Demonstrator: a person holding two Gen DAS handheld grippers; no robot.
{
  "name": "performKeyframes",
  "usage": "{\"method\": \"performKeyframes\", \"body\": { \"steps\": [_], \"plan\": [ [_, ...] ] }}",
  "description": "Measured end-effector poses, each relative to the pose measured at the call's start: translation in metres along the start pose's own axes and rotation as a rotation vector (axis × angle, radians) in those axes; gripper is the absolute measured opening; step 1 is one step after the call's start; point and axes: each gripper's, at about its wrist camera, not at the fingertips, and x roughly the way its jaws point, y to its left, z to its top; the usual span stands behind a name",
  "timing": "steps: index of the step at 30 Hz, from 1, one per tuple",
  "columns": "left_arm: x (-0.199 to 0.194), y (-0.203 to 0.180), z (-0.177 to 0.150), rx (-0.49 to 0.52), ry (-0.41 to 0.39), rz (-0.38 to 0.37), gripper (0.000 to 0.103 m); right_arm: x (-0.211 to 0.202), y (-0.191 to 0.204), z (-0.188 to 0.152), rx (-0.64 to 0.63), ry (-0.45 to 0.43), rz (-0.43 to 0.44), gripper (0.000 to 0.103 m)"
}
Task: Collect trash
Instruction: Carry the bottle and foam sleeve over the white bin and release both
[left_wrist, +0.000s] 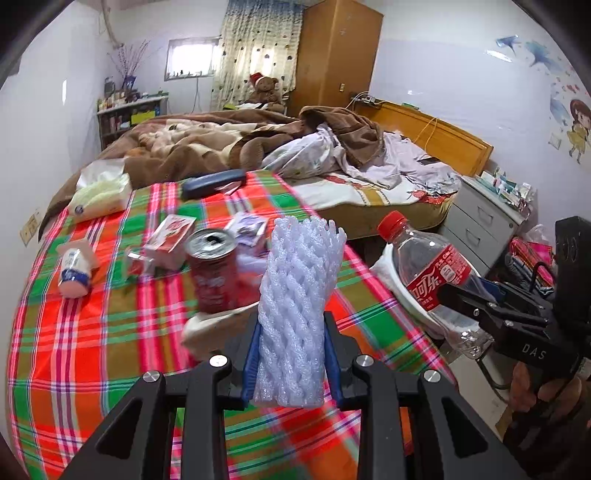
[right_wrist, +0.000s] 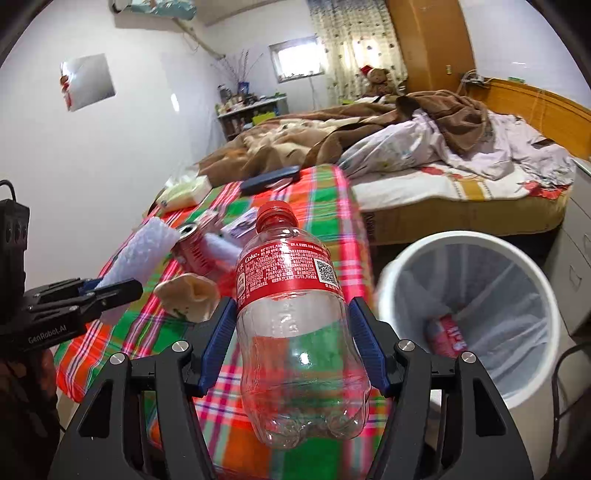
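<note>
Carrying trash: our left gripper (left_wrist: 291, 354) clamps a foam sleeve (left_wrist: 299, 302); right gripper (right_wrist: 293, 343) clamps an empty bottle (right_wrist: 291, 314). Next, we judge, release both over the bin (right_wrist: 524, 387) off the bench's (left_wrist: 92, 350) right edge.

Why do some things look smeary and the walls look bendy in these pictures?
Left wrist view: the soda can and plaid cloth smear from motion, while the foam net in the left gripper stays sharp. Right wrist view: the bin rim blurs, the bottle glints, and the fisheye lens curves the walls.
</note>
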Motion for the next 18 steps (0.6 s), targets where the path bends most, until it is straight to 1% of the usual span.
{"method": "performKeyframes", "body": {
  "steps": [2,5,7,9,18],
  "plan": [
    [0.004,-0.015,0.003,0.008,-0.003,-0.019,0.031,-0.004,-0.011,0.001,0.015,-0.01,-0.04,0.064],
    [0.011,-0.038,0.009,0.032,-0.008,-0.042,0.031,-0.009,-0.026,0.001,0.041,-0.02,-0.063,0.064],
    [0.016,-0.052,0.012,0.044,-0.011,-0.075,0.031,-0.012,-0.035,0.001,0.055,-0.029,-0.089,0.064],
    [0.021,-0.066,0.015,0.062,-0.015,-0.074,0.031,-0.015,-0.044,0.001,0.066,-0.034,-0.113,0.064],
    [0.056,-0.138,0.025,0.158,0.011,-0.157,0.031,-0.017,-0.085,-0.001,0.123,-0.016,-0.224,0.064]
  ]
}}
